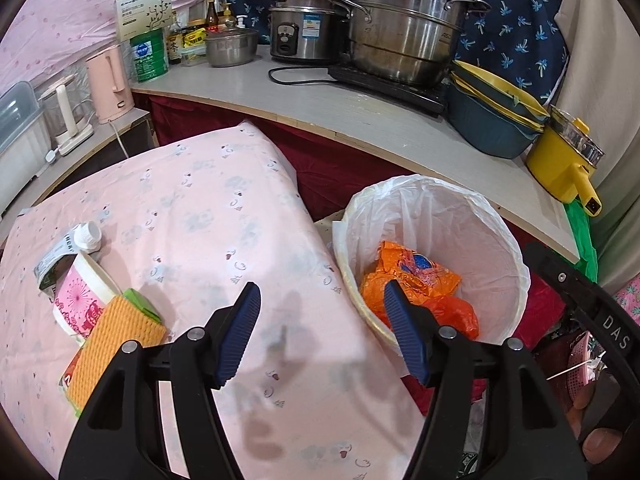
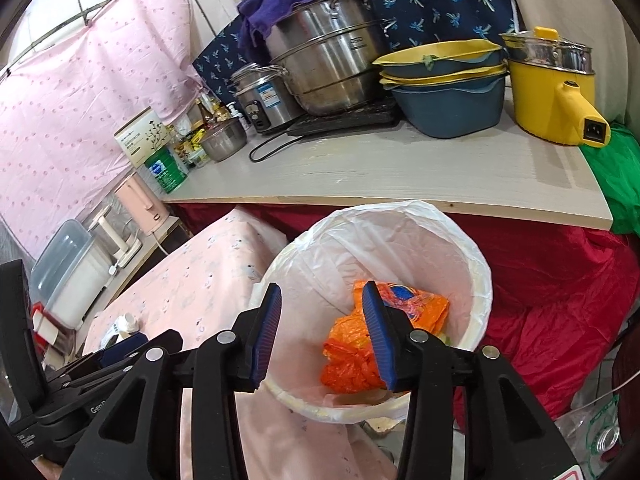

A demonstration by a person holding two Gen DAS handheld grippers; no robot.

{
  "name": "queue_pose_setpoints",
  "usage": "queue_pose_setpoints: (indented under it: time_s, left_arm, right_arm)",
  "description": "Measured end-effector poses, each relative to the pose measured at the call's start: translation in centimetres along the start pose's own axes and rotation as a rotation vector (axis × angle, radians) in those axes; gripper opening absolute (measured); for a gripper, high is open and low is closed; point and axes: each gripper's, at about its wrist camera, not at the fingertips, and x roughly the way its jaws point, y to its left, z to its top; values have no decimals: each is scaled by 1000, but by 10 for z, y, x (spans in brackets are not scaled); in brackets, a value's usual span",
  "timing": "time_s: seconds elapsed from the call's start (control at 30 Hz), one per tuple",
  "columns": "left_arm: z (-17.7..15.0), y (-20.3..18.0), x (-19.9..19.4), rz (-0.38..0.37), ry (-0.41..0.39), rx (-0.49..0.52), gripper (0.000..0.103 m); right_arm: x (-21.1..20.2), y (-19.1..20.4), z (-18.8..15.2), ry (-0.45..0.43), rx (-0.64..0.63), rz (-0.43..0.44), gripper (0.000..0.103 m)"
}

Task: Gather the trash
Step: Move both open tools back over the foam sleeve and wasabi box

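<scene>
A white-lined trash bin [image 1: 492, 240] stands beside a pink-covered table [image 1: 224, 216] and holds an orange plastic bag [image 1: 416, 276]. On the table's left lie a pink paper cup [image 1: 82, 292], a crushed carton with a white cap [image 1: 86, 236] and an orange foam net sleeve [image 1: 116, 348] over a green box. My left gripper [image 1: 320, 332] is open and empty, above the table's right edge. My right gripper [image 2: 322, 336] is open and empty, over the bin [image 2: 472, 276] and the orange bag [image 2: 356, 356].
A counter [image 1: 360, 108] behind carries steel pots [image 1: 404, 36], a rice cooker [image 1: 300, 32], stacked blue and yellow basins [image 1: 492, 116], a yellow electric pot [image 1: 560, 160] and bottles. A pink kettle [image 1: 110, 84] stands at left. Red cloth [image 2: 560, 280] lies right of the bin.
</scene>
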Motion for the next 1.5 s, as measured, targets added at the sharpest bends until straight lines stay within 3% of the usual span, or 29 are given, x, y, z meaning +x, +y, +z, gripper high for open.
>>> queue_pose_setpoints:
  time_s: [0.33,0.83,1.0,1.5]
  left_arm:
    - [-15,44,-20,39,-15,-66,61]
    - [-43,124,-54,168,-36,-151,61]
    - [-56,148,-64,203,-37,-176,61]
    - [-93,216,-76,343,-3,-219,61]
  right_arm:
    - [1,52,-14,33,-89,60,42]
    - [10,141,-53,101,-223,154,42]
    - [14,164,-65,124,-257,176,47]
    - [51,225,-118,279,-310,234,53]
